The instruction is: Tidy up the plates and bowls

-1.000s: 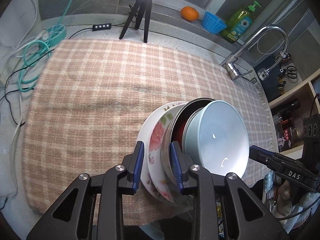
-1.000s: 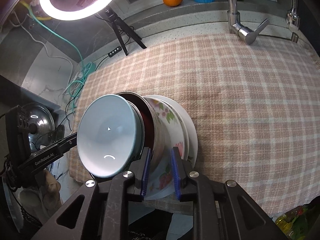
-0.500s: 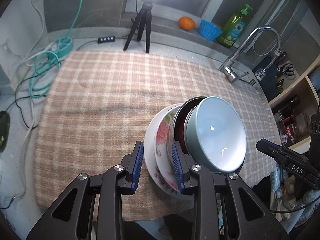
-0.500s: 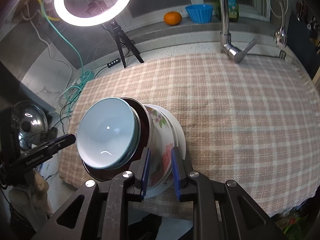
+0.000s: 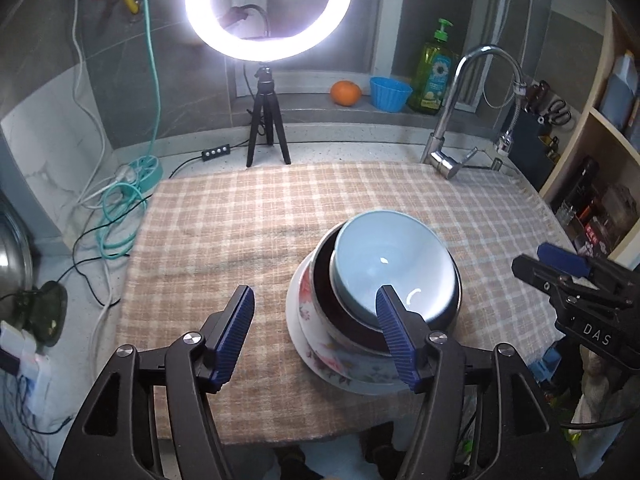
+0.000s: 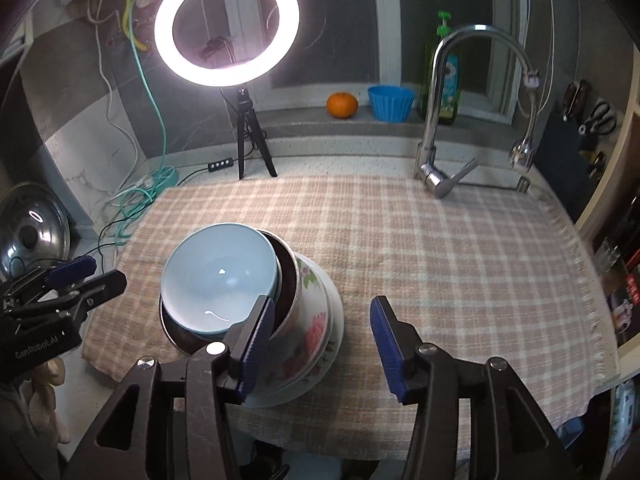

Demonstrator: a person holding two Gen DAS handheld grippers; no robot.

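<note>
A stack of dishes sits on the checked cloth (image 5: 224, 240): a light blue bowl (image 5: 392, 268) inside a dark-lined metal bowl (image 5: 322, 284), on a floral plate (image 5: 320, 356) and a white plate (image 5: 293, 312). My left gripper (image 5: 316, 304) hovers above the stack's left rim. Its jaws are opening and the pads touch nothing. In the right wrist view the blue bowl (image 6: 218, 268) and floral plate (image 6: 312, 332) lie left of centre. My right gripper (image 6: 320, 312) is above the stack's right rim, jaws opening, pads clear of the dishes. Each view shows the other gripper beside the stack.
A ring light on a tripod (image 5: 264, 128) stands behind the cloth. On the sill are an orange (image 5: 346, 92), a blue cup (image 5: 390, 94) and a soap bottle (image 5: 436, 76). The faucet (image 5: 452, 136) is back right. Cables (image 5: 120, 216) and a pot lid (image 6: 32, 236) are on the left.
Both grippers let go of the stack's rims, spread their jaws and drew back and up. The stack, held tilted before, now rests flat on the cloth.
</note>
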